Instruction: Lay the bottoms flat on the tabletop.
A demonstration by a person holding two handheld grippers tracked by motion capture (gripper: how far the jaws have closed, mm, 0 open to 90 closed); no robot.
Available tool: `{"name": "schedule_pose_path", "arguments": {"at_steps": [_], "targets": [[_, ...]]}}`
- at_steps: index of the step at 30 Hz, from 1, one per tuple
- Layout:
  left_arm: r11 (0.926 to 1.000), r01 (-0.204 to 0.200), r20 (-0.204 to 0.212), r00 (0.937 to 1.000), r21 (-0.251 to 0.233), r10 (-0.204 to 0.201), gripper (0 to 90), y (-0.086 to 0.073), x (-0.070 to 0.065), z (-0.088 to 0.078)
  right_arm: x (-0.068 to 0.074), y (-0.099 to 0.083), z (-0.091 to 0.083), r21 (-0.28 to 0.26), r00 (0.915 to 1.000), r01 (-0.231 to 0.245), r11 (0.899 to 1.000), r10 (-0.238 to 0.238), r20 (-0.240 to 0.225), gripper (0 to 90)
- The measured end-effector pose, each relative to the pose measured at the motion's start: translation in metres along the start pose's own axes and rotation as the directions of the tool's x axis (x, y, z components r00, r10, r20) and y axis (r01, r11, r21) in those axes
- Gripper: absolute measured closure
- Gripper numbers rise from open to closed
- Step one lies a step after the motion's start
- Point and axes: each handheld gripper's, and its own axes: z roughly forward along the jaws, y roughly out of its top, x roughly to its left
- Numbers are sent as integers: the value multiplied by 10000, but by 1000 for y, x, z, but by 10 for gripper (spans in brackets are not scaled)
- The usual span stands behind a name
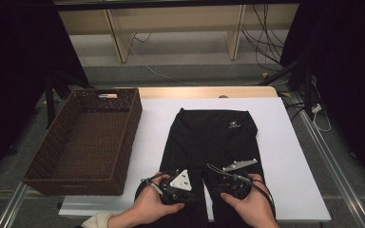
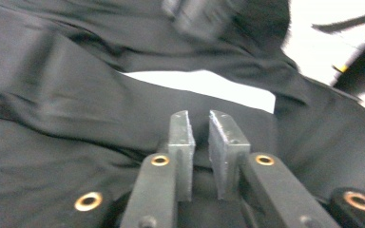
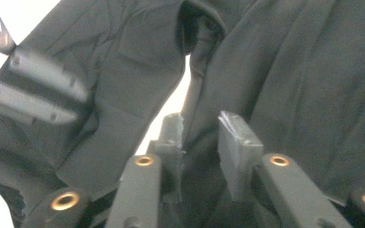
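Left gripper (image 2: 199, 130) and right gripper (image 3: 204, 137), jaws slightly spread, over black trousers (image 1: 214, 137) on the bench (image 1: 285, 156)

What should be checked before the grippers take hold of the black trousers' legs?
1. Trousers flat on the white table, waistband at the far end: ok.
2. Left gripper over a trouser leg near the gap between the legs: ok.
3. Left gripper's grip: not ok; a narrow gap shows between the jaws, no cloth pinched.
4. Right gripper at the inner edge of the other leg: ok.
5. Right gripper's grip: not ok; jaws apart, cloth lies between them unpressed.
6. Wicker basket empty, beside the trousers: ok.
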Motion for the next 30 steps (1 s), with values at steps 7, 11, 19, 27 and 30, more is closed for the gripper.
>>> {"name": "schedule_pose_path", "arguments": {"at_steps": [7, 11, 19, 27, 30], "targets": [[9950, 913, -1248, 9876, -410, -957, 615, 2, 23, 15, 9, -6, 14, 800, 9992, 402, 9960, -400, -46, 733], [9973, 738, -1029, 9919, -60, -740, 686, 2, 24, 28, 14, -7, 15, 1048, 9981, 591, 9927, -608, 134, 872], [9986, 517, -765, 9958, 134, -505, 883, 4, 22, 24, 19, -5, 17, 643, 9991, 65, 9979, -38, -422, 895], [9997, -17, -475, 9989, 247, 29, 876, 6, 15, 24, 17, 0, 23, -150, 9959, -490, 9987, 477, -764, 885], [9996, -219, -485, 9986, 178, 228, 822, 6, 14, 24, 18, 0, 25, -47, 9953, -429, 9991, 423, -870, 835]]}}
